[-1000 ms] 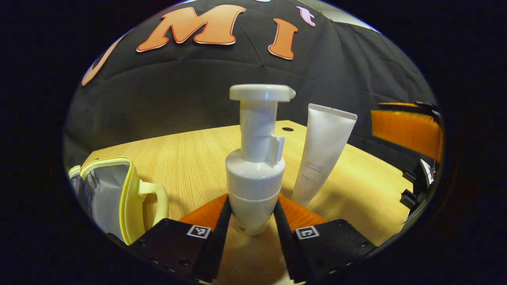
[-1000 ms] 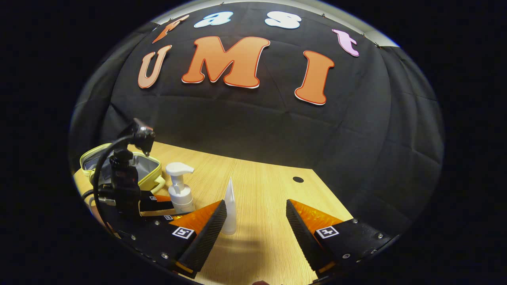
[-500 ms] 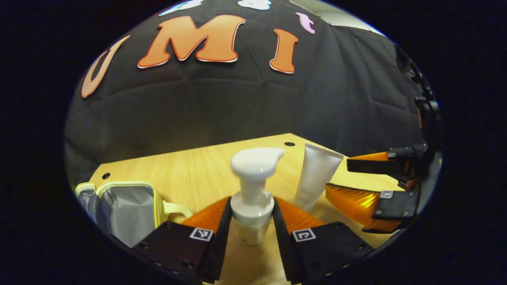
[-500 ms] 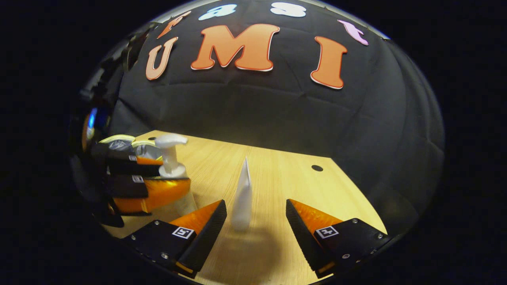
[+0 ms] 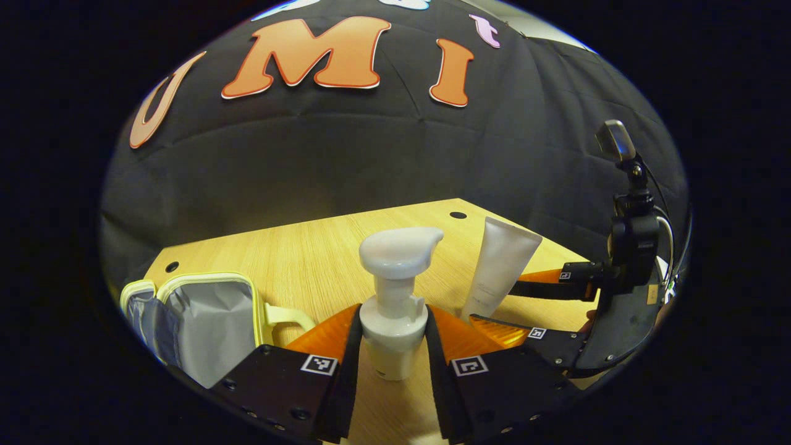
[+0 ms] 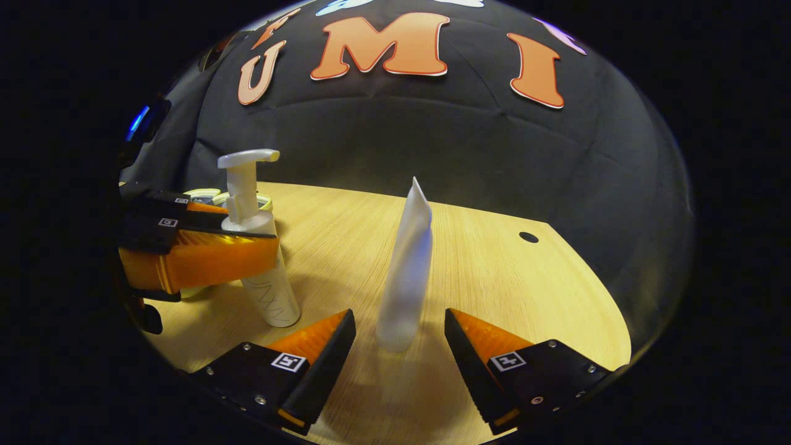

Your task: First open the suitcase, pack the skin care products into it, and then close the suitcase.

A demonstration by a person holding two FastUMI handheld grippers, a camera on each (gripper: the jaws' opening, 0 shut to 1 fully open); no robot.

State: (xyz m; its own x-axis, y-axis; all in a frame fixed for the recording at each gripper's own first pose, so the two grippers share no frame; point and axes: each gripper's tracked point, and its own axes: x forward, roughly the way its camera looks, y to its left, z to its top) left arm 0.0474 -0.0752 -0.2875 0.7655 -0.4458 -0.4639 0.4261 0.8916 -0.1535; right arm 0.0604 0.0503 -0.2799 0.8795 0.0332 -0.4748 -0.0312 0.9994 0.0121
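A white pump bottle stands on the wooden table, and my left gripper is shut on its lower body. The same bottle appears in the right gripper view with the left gripper clamped round its middle. A white tube stands upright on its cap between the fingers of my right gripper, which is open and not touching it. In the left gripper view the tube rises just behind the right gripper. The small yellow-trimmed suitcase lies open at the left, showing its grey lining.
The table has round cable holes near its far edge. The black cloth wall stands close behind the table. Bare wood stretches to the right of the tube.
My right gripper has moved forward, so the tube now stands between its fingers. The left gripper has kept its hold on the pump bottle and now looks at it from higher up.
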